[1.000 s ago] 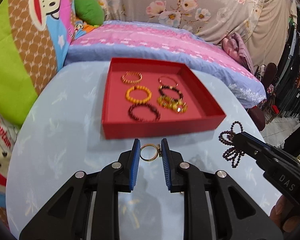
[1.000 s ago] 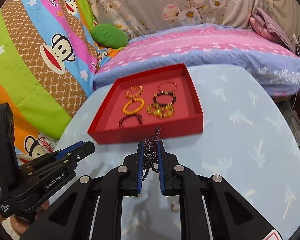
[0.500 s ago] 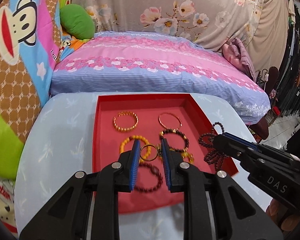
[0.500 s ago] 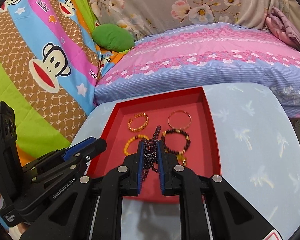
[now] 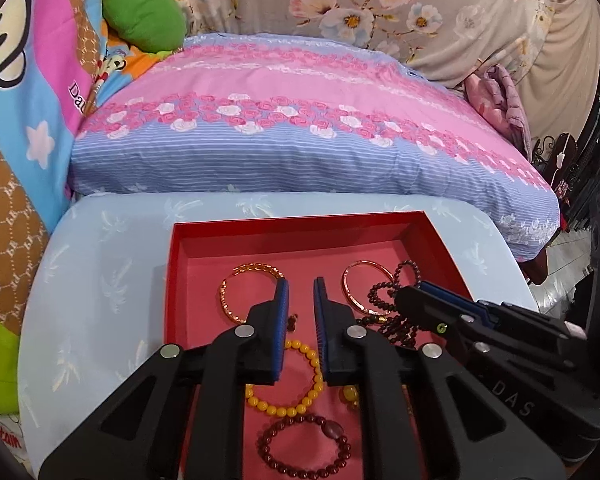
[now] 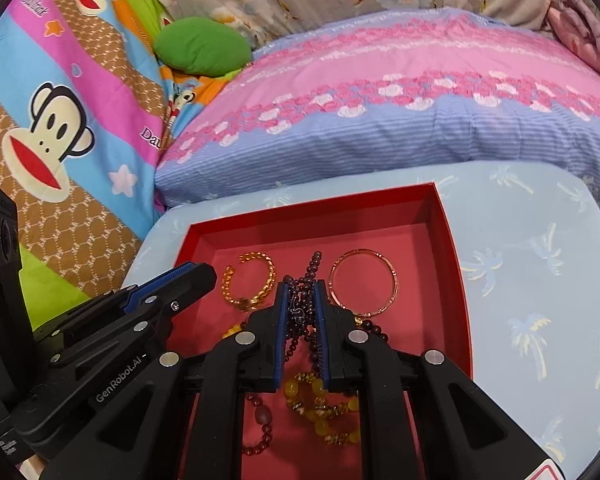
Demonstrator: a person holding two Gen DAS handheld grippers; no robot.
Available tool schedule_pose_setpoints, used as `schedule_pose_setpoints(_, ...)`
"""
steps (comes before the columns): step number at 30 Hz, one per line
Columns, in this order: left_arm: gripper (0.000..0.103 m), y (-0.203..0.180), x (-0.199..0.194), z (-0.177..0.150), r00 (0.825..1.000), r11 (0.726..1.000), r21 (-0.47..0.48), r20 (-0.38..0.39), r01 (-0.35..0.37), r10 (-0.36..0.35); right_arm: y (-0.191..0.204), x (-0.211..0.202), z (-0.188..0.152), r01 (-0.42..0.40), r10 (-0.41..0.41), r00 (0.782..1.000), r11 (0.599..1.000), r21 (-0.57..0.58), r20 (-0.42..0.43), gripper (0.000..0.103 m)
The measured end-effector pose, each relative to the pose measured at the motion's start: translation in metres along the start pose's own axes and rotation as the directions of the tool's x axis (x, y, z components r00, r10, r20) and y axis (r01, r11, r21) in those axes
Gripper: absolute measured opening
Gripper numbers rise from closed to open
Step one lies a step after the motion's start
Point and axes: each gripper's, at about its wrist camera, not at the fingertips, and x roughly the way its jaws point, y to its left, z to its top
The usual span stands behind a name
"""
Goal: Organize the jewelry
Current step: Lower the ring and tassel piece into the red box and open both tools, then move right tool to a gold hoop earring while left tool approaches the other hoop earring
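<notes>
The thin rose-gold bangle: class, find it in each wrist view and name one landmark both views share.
Left wrist view: thin rose-gold bangle right of centre, inside the red tray.
Right wrist view: bangle just right of centre, beside the held dark bead strand.
Shared landmark: green cushion.

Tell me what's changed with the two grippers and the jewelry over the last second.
Both grippers moved forward from the table edge to over the red tray. The left gripper opened and no longer holds the gold ring; a small piece lies under its left finger, unclear if it's the ring. The right gripper stays shut on the dark beaded necklace. The bracelets already in the tray kept their places.
</notes>
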Motion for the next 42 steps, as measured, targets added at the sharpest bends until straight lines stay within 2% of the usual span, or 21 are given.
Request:
schedule_pose_setpoints(6,0.012,0.0,0.015,-0.001,1.0,1.0,0.0,-0.023,-0.004,0.004,-0.002,0.016,0.0,0.006,-0.005,0.999,1.0,0.002,-0.038,0.014)
schedule_pose_setpoints(7,0.012,0.001,0.016,-0.001,1.0,1.0,-0.001,-0.025,-0.007,0.007,-0.002,0.017,0.0,0.006,-0.006,0.999,1.0,0.003,-0.039,0.017)
schedule_pose_setpoints(11,0.013,0.002,0.017,-0.002,0.999,1.0,-0.005,-0.026,-0.018,0.018,-0.006,0.016,0.0,0.008,-0.008,1.0,1.0,0.016,-0.024,0.018)
schedule_pose_setpoints(19,0.027,-0.001,0.009,-0.008,0.999,0.999,0.006,-0.014,-0.051,0.051,-0.003,-0.001,-0.006,0.014,-0.014,1.0,1.0,0.001,0.008,0.018)
schedule_pose_setpoints(24,0.031,-0.01,-0.008,-0.018,0.998,0.997,0.031,0.005,-0.066,0.066,0.008,-0.023,-0.02,0.025,-0.024,0.999,0.999,-0.029,0.04,0.018)
schedule_pose_setpoints(32,0.031,-0.025,-0.042,-0.039,0.998,0.997,0.044,0.02,-0.066,0.065,0.016,-0.064,-0.048,0.02,-0.017,0.997,0.999,-0.035,0.073,0.018)
schedule_pose_setpoints(42,0.031,-0.042,-0.09,-0.083,0.998,0.997,0.051,0.034,-0.052,0.05,0.024,-0.113,-0.098,0.029,-0.024,0.994,0.999,-0.046,0.103,0.018)
